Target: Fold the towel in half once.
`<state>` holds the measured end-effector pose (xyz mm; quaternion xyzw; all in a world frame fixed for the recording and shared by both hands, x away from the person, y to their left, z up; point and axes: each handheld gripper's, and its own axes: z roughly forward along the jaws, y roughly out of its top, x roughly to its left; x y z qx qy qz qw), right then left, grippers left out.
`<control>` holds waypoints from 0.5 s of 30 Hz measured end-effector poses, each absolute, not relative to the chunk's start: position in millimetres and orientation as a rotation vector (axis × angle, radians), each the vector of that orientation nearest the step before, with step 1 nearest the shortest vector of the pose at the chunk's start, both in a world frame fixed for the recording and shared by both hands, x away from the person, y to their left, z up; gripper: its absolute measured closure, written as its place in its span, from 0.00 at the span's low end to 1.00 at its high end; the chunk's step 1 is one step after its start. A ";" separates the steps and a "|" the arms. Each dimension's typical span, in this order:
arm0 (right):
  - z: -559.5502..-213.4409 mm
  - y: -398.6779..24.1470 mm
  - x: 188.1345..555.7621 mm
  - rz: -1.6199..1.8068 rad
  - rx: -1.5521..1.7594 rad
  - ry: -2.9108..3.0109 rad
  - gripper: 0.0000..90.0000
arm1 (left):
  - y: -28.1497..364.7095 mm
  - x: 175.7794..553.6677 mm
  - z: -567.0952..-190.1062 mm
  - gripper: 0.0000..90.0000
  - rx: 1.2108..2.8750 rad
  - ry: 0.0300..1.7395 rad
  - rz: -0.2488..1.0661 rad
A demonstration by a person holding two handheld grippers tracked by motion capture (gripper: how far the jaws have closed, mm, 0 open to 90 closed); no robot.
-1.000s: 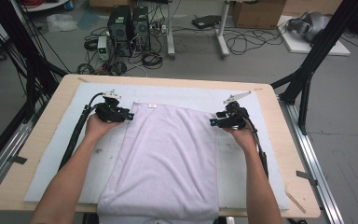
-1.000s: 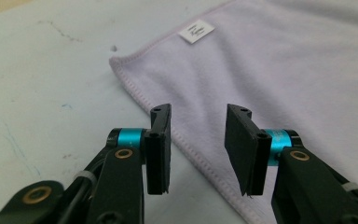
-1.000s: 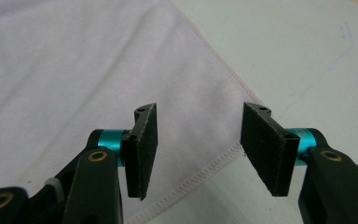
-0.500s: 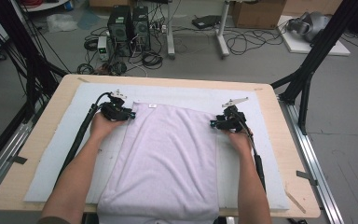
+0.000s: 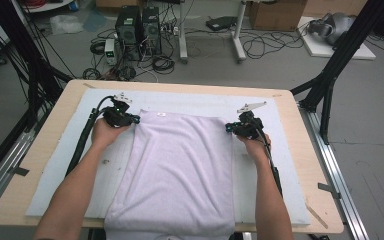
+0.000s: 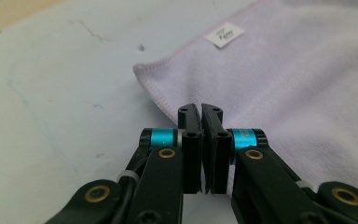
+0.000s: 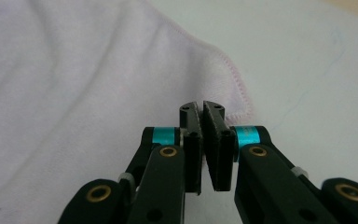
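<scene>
High view: my left gripper [image 5: 134, 119] and right gripper [image 5: 228, 128] have just clamped the towel [image 5: 180, 170] corners; lift both evenly, keep hem taut.

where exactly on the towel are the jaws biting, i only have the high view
Observer: The left gripper is shut on the towel at its stitched side hem, just short of the rounded far corner.
Operator: and the other one
Observer: The right gripper is shut on the opposite hem, also just below its far corner.
Operator: any label nearby
Observer: Yes, a small white tag lies on the towel beyond the left gripper, near the far edge.
</scene>
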<state>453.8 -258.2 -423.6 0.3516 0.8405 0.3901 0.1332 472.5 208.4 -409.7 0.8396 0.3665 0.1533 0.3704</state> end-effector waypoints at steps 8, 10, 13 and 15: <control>-378.2 -259.9 441.6 1.256 0.947 2.369 0.96 | 222.6 447.6 -369.1 0.96 2.109 0.832 0.462; -368.9 -263.8 436.5 1.296 0.943 2.349 0.96 | 227.9 441.8 -359.3 0.96 2.070 0.816 0.465; -356.6 -268.8 429.5 1.310 0.939 2.363 0.96 | 234.6 434.9 -347.4 0.96 2.035 0.800 0.464; -349.0 -271.3 423.3 1.343 0.924 2.370 0.96 | 238.3 430.3 -342.0 0.96 2.021 0.791 0.459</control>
